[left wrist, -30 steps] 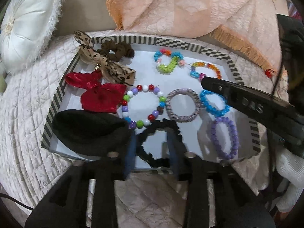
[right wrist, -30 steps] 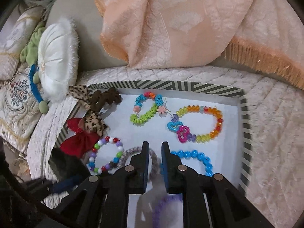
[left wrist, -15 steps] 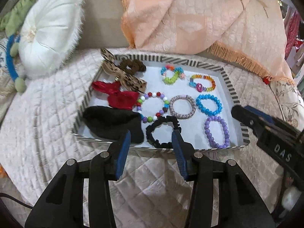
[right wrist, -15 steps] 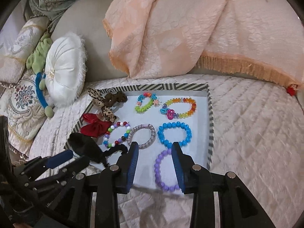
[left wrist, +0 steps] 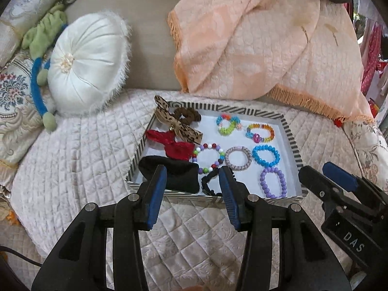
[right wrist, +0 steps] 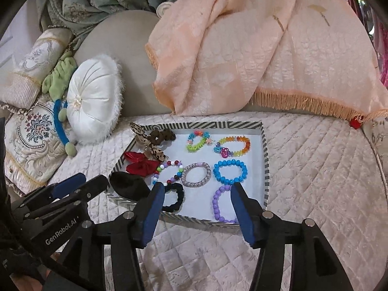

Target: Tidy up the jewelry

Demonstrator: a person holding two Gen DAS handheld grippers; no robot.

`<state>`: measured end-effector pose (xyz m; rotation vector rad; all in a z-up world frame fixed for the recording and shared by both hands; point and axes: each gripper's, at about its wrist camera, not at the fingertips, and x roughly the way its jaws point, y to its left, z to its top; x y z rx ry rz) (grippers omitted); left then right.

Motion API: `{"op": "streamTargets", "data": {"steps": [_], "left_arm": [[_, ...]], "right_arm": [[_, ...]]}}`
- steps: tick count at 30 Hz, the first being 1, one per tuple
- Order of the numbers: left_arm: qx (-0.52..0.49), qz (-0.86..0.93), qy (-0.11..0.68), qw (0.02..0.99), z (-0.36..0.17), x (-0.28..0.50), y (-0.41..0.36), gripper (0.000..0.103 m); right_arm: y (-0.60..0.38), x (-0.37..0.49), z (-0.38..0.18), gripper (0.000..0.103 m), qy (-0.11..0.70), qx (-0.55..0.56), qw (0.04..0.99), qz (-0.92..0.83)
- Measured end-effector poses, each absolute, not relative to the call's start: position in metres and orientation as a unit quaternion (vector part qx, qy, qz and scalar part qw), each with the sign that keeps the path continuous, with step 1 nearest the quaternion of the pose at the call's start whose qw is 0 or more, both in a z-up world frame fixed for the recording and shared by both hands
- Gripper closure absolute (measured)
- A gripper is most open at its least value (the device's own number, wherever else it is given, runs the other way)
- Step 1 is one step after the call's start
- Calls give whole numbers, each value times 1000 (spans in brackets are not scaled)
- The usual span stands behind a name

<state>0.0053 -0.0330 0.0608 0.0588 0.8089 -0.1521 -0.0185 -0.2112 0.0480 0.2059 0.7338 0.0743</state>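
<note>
Both grippers have pulled back from the striped tray (right wrist: 264,155) on the bed, where the bracelets lie sorted in rows. Purple bead bracelet (right wrist: 219,202): light, stretchy, slippery; pinch across one side. Left gripper (left wrist: 192,189) gapes empty; right gripper (right wrist: 196,208) is opening, empty.

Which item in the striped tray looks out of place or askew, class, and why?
The leopard-print bow stands out: one tail hangs over the rim of the striped tray at its far left corner. Everything else lies inside.
</note>
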Motion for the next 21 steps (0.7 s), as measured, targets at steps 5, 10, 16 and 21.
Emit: {"op": "streamTargets", "data": {"steps": [5, 10, 16, 21], "left_arm": [[34, -72, 379, 922, 71, -2, -34, 59], [29, -70, 374, 924, 75, -5, -31, 59], [29, -65, 367, 928, 81, -8, -29, 59], [24, -62, 366, 928, 84, -9, -27, 59]], "right_arm": [[-206, -27, 58, 47, 351, 86, 932, 29], [-204, -31, 63, 47, 349, 81, 933, 20], [-202, -34, 68, 47, 349, 68, 934, 8], [-200, -35, 69, 47, 350, 65, 934, 4]]}}
